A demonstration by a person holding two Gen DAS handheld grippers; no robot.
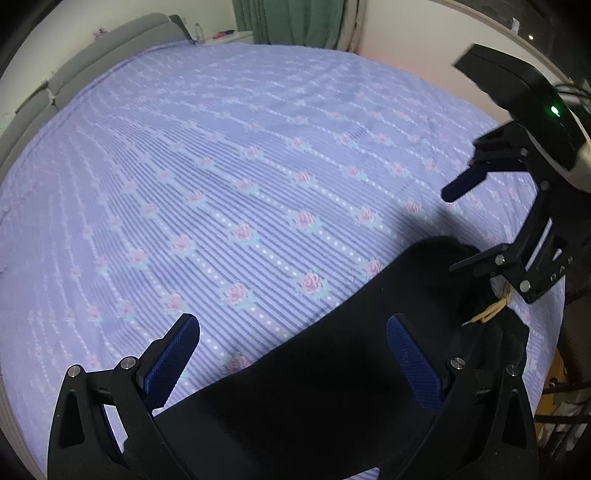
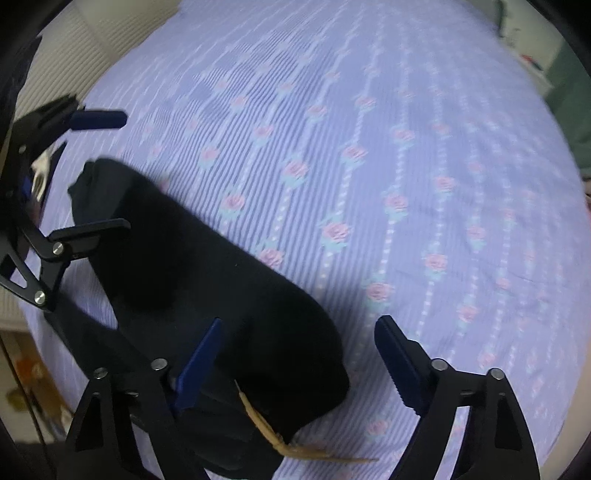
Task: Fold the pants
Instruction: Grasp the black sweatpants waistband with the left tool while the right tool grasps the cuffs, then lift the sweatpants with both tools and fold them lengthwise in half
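Black pants point(image 1: 332, 373) lie bunched on a lilac flowered bedspread point(image 1: 221, 184). In the left wrist view my left gripper point(image 1: 291, 354) is open just above the pants, its right blue pad over the cloth. My right gripper point(image 1: 465, 225) shows at the right edge, open, over the far end of the pants. In the right wrist view the pants point(image 2: 207, 280) run from the left to the bottom, with a tan drawstring point(image 2: 288, 446) trailing out. My right gripper point(image 2: 299, 362) is open above that end. My left gripper point(image 2: 110, 170) is open at the left.
A grey headboard point(image 1: 92, 62) stands at the far left of the bed. A white nightstand point(image 1: 229, 37) with a bottle and green curtains point(image 1: 295, 22) are behind the bed. The bed edge and floor clutter point(image 2: 33, 380) lie at the lower left.
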